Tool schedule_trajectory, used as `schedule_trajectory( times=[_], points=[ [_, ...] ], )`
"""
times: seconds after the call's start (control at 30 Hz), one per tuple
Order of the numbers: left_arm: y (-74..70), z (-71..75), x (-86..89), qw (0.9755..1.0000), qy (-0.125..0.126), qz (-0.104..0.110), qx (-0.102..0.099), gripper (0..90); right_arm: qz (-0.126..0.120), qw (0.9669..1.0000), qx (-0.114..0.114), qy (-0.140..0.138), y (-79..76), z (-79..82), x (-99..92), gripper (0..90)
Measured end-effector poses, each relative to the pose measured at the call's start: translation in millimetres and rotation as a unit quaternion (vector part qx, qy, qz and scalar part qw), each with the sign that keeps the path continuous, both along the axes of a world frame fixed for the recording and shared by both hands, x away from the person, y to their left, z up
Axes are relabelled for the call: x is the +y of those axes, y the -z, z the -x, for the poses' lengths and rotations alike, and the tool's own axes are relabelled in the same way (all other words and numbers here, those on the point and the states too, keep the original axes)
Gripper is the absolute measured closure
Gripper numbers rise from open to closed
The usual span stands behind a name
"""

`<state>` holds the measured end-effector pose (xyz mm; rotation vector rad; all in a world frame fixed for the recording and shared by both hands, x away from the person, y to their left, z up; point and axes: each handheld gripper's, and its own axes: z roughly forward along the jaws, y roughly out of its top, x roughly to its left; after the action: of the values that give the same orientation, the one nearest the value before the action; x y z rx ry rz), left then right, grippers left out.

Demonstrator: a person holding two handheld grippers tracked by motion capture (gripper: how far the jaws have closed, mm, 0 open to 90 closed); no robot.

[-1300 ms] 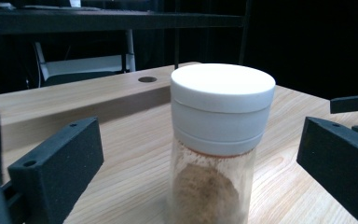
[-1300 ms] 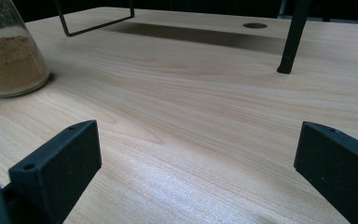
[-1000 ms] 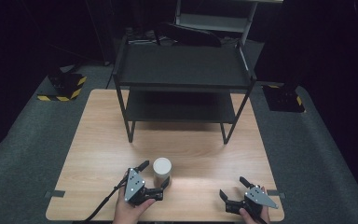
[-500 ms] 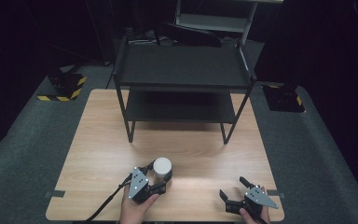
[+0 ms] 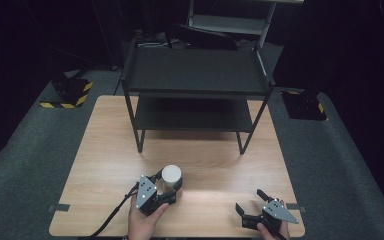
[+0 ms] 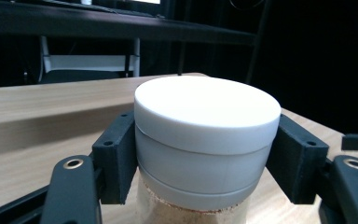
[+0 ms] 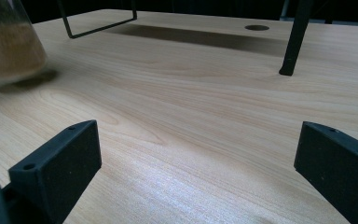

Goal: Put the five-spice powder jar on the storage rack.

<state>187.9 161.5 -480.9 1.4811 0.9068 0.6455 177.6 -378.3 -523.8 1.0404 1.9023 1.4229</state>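
Observation:
A small jar (image 5: 171, 175) with a white lid (image 6: 207, 107) and brown contents stands near the front of the wooden table (image 5: 205, 160), left of centre. My left gripper (image 5: 169, 184) is shut on it, its black pads (image 6: 116, 158) pressing both sides just under the lid. My right gripper (image 5: 250, 201) rests at the front right of the table, open, with bare wood between its jaws (image 7: 200, 149). The right gripper view catches the jar (image 7: 9, 42) blurred at its upper left, with a shadow beneath it.
A black two-tier metal rack (image 5: 195, 75) stands across the back half of the table, and one of its legs (image 7: 293, 42) is close ahead of the right gripper. A cable (image 5: 111, 217) trails off the front edge from the left gripper. Dark floor surrounds the table.
My left gripper has moved forward around the jar and shut on it. The right gripper has stayed put.

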Motion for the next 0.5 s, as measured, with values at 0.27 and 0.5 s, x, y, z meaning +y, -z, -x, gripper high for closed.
schedule_trajectory(
  times=[0.27,0.5],
  points=[
    [-48.0,-3.8,3.9,0.9997,-0.017,-0.007,-0.018,33.1,-0.001,1.0000,0.001,-0.002,-0.1,-0.3,-0.5,0.2],
    [-79.9,-6.6,3.1,0.9991,-0.029,-0.005,-0.031,33.2,-0.003,1.0000,0.001,-0.003,0.2,-0.6,-1.1,0.1]
  ],
)
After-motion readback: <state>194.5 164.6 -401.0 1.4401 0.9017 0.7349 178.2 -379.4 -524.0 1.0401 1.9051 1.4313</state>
